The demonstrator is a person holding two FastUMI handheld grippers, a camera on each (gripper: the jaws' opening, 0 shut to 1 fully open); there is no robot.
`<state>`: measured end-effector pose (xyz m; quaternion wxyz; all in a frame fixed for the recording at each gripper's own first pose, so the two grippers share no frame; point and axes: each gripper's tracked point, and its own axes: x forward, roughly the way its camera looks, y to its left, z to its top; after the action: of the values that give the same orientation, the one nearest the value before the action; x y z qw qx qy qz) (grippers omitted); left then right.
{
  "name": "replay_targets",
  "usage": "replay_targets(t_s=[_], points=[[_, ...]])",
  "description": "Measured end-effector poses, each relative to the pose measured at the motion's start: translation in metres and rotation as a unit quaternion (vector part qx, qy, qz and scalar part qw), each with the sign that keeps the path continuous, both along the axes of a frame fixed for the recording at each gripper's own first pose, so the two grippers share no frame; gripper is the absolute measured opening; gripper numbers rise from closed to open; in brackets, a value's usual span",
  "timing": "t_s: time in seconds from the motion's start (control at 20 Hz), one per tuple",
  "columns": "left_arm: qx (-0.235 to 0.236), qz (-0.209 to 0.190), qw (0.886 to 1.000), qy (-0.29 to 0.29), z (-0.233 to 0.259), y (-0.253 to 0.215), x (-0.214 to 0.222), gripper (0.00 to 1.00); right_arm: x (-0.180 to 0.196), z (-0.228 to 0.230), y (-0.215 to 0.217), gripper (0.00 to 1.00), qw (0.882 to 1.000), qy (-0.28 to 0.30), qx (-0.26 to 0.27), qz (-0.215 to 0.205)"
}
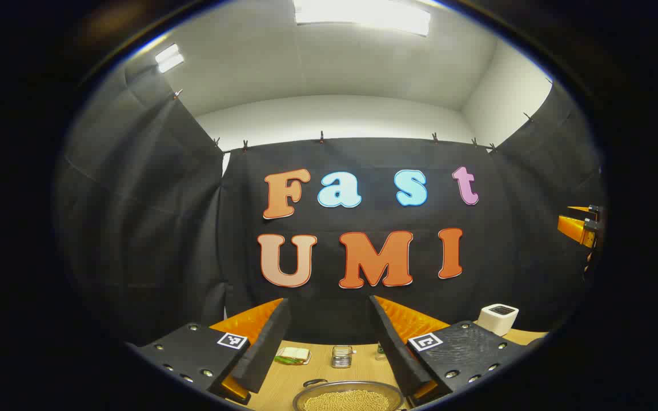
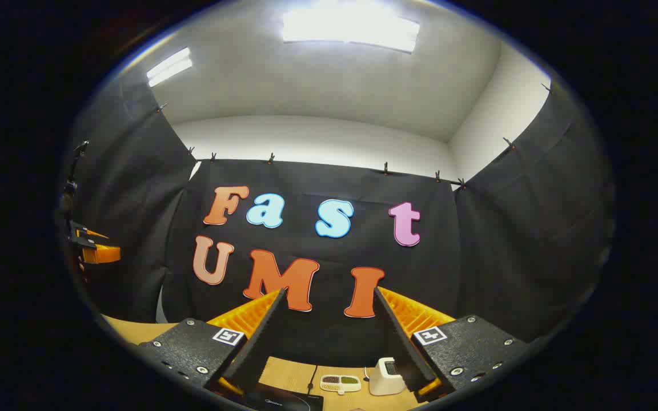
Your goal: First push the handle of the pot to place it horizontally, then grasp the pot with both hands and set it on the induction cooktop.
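Observation:
In the left gripper view a round metal pot [image 1: 347,397] full of small yellowish grains sits on the wooden table at the bottom edge. Its dark handle [image 1: 315,382] lies at the pot's upper left. My left gripper [image 1: 329,301] is held high above the pot, open, with nothing between its fingers. In the right gripper view the black induction cooktop [image 2: 283,402] lies at the bottom edge, partly behind the left finger. My right gripper [image 2: 329,292] hangs open above it, empty. Each gripper also shows far off at the other view's side: the right gripper [image 1: 580,228] and the left gripper [image 2: 93,250].
On the wooden table [image 1: 317,368] behind the pot lie a sandwich-like item [image 1: 293,355] and a small metal container [image 1: 341,356]. A white boxy device [image 1: 498,318] stands at the right. Near the cooktop sit a small divided dish [image 2: 340,383] and the white device [image 2: 385,377].

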<state>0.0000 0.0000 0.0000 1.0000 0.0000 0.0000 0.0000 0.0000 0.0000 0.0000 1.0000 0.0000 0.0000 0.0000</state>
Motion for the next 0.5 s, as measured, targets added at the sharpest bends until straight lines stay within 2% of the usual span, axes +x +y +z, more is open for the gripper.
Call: replay_targets(t_s=[0.5], points=[[0.008,-0.004,1.0,0.003,-0.0053,-0.0101,0.0025,0.86,-0.0012,-0.0035,-0.0031,0.92,1.0,0.001,0.001,0.005]])
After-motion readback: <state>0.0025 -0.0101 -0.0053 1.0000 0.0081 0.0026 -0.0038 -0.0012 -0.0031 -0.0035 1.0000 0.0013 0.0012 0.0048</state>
